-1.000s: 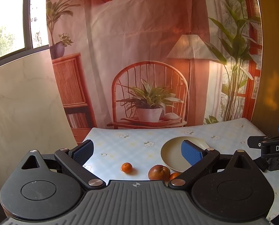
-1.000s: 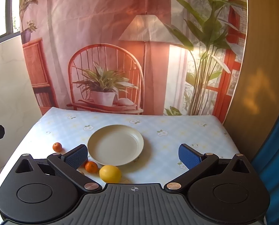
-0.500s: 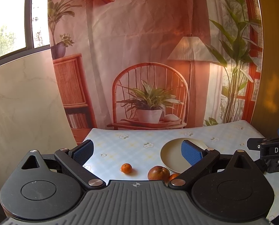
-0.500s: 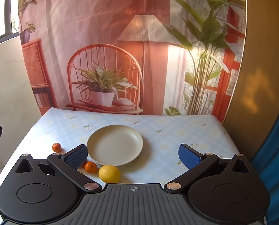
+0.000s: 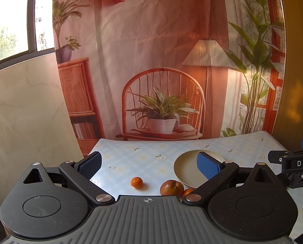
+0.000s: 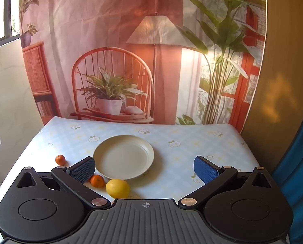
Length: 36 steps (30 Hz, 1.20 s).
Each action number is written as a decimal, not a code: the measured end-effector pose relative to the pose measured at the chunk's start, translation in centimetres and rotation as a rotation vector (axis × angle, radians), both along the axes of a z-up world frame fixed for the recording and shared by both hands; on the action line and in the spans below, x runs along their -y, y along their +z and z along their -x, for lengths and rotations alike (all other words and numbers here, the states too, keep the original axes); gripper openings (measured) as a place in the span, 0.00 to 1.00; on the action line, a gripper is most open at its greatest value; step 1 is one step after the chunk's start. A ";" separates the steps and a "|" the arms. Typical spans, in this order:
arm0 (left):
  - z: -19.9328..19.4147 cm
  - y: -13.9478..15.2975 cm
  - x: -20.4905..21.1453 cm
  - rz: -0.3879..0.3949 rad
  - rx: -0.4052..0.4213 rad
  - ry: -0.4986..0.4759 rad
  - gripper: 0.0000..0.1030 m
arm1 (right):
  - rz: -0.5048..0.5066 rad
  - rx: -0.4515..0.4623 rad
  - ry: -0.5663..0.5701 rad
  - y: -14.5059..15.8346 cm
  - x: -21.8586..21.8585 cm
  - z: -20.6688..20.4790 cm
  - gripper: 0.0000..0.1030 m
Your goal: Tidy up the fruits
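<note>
- Cream-coloured plate (image 6: 124, 157) sits bare near the middle of the table (image 6: 212, 142), which wears a pale blue checked cloth with small flowers.
- The lemon (image 6: 117, 188) lies just off the plate's near rim, with a small orange (image 6: 97, 181) just beside it — a second small orange (image 6: 60, 159) sits well apart to the left.
- In the left wrist view a brownish round fruit (image 5: 171, 187) rests near the plate's edge.
- The left gripper (image 5: 149, 161) is spread wide, holding nothing.
- The right gripper (image 6: 145, 167) — also spread, empty — hangs above the table's near edge.

Cream plate (image 6: 123, 156), yellow lemon (image 6: 117, 188), perhaps russet-brown apple (image 5: 171, 187), floral-checked tablecloth (image 6: 192, 142).
</note>
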<state>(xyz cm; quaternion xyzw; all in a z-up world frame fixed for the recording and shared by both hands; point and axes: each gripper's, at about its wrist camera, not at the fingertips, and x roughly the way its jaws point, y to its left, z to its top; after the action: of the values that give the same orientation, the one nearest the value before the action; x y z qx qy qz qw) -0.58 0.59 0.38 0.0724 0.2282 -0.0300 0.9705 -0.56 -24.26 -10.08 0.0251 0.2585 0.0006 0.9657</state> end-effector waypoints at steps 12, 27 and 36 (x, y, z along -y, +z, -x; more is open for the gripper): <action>0.0 0.1 0.0 0.002 0.001 0.001 0.98 | 0.004 0.000 -0.003 0.0 0.0 -0.1 1.00; 0.1 0.5 -0.2 0.024 0.009 0.017 1.00 | 0.008 0.002 -0.004 0.1 0.1 -0.1 1.00; -0.8 0.0 -0.6 0.005 0.039 0.063 1.00 | -0.026 0.025 0.017 0.1 0.6 -1.3 1.00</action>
<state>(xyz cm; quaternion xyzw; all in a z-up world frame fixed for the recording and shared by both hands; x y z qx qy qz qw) 0.27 1.19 0.36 0.0634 0.2113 0.0014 0.9754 0.69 -24.90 -9.95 0.0356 0.2464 0.0126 0.9684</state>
